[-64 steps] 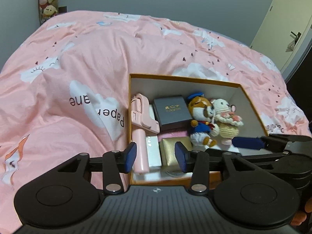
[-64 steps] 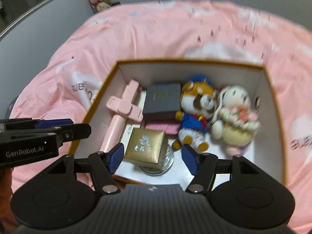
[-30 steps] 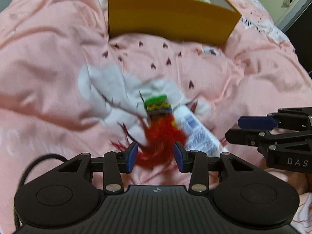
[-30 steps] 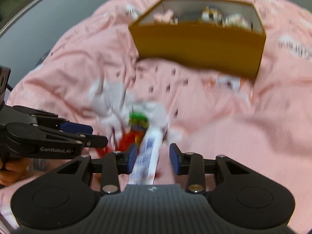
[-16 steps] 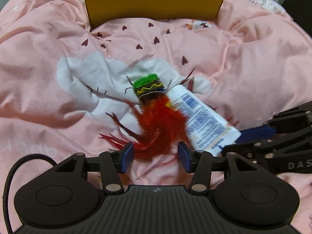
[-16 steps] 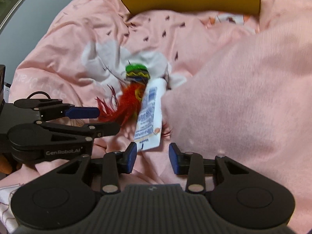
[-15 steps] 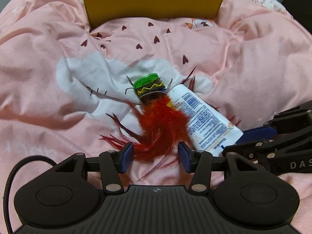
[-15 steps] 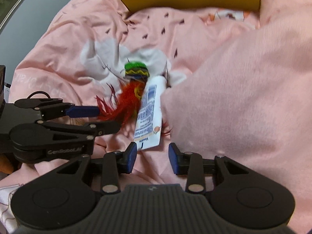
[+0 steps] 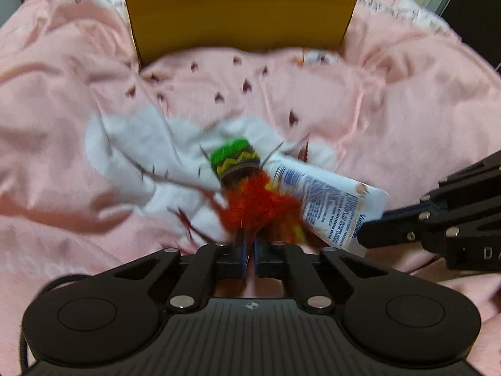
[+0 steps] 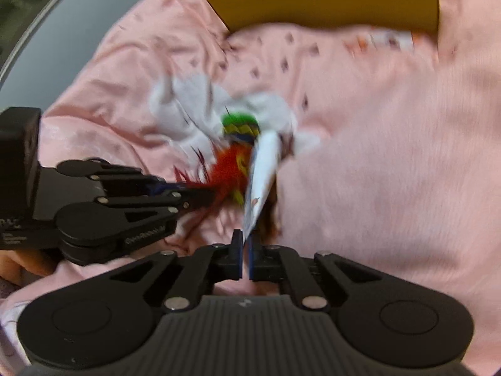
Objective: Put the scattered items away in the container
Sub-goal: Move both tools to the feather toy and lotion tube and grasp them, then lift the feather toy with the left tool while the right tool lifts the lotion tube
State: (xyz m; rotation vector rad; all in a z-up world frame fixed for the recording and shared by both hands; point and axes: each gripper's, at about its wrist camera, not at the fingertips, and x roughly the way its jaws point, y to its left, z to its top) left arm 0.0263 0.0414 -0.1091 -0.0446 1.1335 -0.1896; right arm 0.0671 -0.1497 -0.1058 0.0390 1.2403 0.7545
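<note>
On the pink duvet [image 9: 391, 100] of a bed, a feather shuttlecock [image 9: 247, 188] with a green, zigzag-banded base and red plumes lies beside a white printed tube [image 9: 328, 210], the two touching near the tube's cap end. The left gripper [image 9: 249, 247] has just been closing; its fingers [image 9: 239, 250] now pinch the tips of the red feathers. The right gripper [image 10: 245, 252] has likewise just been closing, and its fingers [image 10: 238, 253] clamp the flat crimped end of the tube, which points away from the camera, edge-on. Both views are motion-blurred. The yellow cardboard box [image 9: 241, 15] sits farther up the duvet, well apart from both items; its contents barely show over the rim.
</note>
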